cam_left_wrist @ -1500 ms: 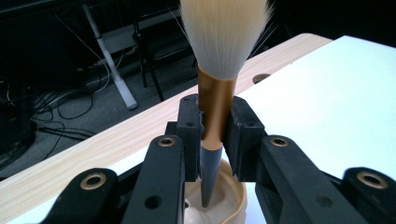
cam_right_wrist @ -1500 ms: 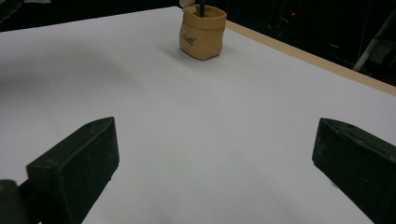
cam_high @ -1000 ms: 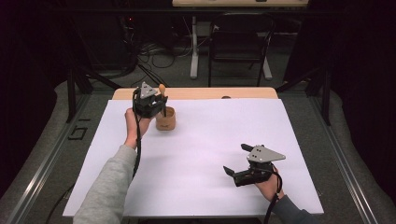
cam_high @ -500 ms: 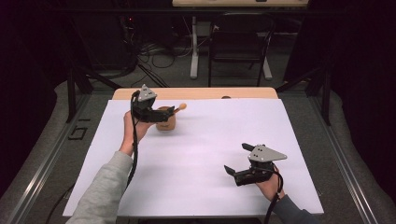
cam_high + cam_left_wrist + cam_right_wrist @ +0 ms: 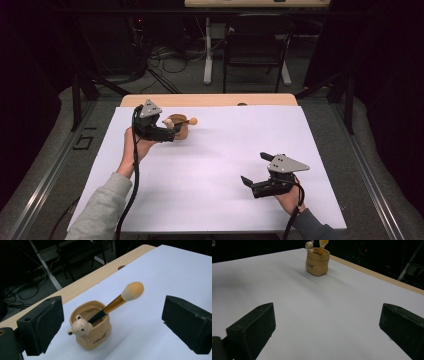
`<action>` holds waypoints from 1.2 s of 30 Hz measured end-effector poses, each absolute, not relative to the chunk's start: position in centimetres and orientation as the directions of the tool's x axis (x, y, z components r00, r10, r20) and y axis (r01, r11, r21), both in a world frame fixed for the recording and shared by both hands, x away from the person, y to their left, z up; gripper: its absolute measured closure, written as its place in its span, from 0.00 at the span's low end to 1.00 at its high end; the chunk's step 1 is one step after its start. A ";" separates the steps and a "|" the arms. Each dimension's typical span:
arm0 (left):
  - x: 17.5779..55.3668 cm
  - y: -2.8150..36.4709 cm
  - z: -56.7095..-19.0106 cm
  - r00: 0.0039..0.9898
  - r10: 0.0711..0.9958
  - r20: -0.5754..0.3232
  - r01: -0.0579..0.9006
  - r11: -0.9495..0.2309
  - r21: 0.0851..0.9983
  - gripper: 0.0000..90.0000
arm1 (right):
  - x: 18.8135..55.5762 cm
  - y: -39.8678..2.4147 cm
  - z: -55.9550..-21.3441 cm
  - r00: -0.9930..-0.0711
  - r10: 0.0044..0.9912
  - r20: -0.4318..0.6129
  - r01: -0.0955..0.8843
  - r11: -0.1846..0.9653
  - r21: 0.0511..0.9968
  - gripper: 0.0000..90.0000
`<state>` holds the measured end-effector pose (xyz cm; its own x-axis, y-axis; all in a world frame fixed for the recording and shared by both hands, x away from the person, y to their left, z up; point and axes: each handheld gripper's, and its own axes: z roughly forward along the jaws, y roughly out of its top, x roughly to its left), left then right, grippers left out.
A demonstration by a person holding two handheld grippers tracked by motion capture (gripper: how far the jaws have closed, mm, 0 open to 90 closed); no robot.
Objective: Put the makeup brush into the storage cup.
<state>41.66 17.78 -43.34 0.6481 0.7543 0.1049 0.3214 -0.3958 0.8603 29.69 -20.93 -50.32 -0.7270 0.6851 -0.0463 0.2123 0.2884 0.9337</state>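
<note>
A tan pot with a small bear head (image 5: 181,131) (image 5: 91,330) (image 5: 317,261) stands at the far left of the white sheet. A brush with a gold ferrule and a pale orange tip (image 5: 192,120) (image 5: 125,296) (image 5: 323,243) leans in it, tip tilted right. My left gripper (image 5: 172,132) (image 5: 112,312) is open just short of the pot; its jaws have just been opening and press on nothing. My right gripper (image 5: 255,168) (image 5: 328,315) is open and empty over the sheet at the near right.
The white sheet (image 5: 225,150) covers most of a wooden table, whose bare far edge (image 5: 215,100) has a small hole. Beyond it stand a dark chair (image 5: 257,45) and a stand with floor cables (image 5: 165,55). Grey floor surrounds the table.
The left gripper let go of the brush, opened and drew back from above the pot toward the person. The brush, upright before, now leans right in the pot. The right gripper kept still.
</note>
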 end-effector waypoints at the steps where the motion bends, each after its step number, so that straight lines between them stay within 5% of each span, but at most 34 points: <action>1: 41.5 17.9 -43.3 0.649 0.754 0.105 0.320 -0.396 0.861 0.05 | 29.7 -21.0 -50.3 -0.725 0.687 -0.047 0.213 0.289 0.933 0.00; 36: 34.0 18.6 -45.4 0.665 0.740 0.103 0.302 -0.393 0.868 0.00 | 29.1 -22.2 -49.3 -0.717 0.695 -0.047 0.175 0.244 0.954 0.00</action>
